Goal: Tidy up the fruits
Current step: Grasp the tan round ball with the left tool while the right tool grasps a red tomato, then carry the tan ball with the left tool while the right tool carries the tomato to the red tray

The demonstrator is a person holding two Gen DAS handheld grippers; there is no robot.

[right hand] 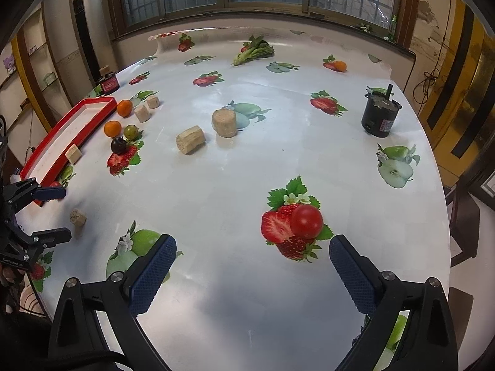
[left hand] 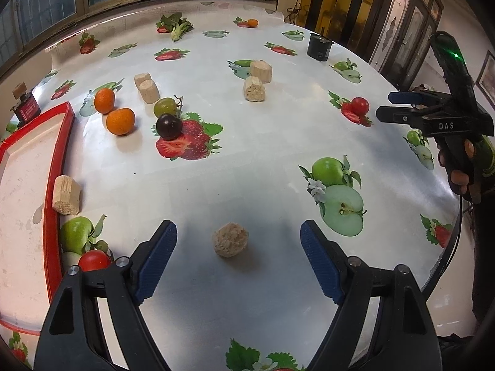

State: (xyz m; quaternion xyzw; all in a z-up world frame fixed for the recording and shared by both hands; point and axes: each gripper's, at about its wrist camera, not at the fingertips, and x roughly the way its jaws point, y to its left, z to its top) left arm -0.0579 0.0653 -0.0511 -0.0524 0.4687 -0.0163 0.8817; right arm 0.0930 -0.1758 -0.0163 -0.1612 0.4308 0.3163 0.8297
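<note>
The right gripper (right hand: 252,261) hangs low at the bottom of the right wrist view with its fingers spread wide and empty, and a red tomato (right hand: 306,221) sits on the table (right hand: 247,160) just ahead of the gap — that lineup reads as an approach to scoop this fruit up. The left gripper (left hand: 238,249) is also wide apart and holds nothing; a crumbly tan block (left hand: 230,238) lies between its fingers near the bottom centre of the left wrist view, though it is no fruit, so probably the gripper is just parked there. The red tray (right hand: 66,134) along the left edge looks like the destination — nearly bare inside. Two oranges (left hand: 120,120), a green grape (left hand: 165,106) and a dark plum (left hand: 169,126) cluster on the cloth just beside it, in the left-centre, not yet gathered. A second tomato (left hand: 93,259) sits lower left, against the tray's rim.
</note>
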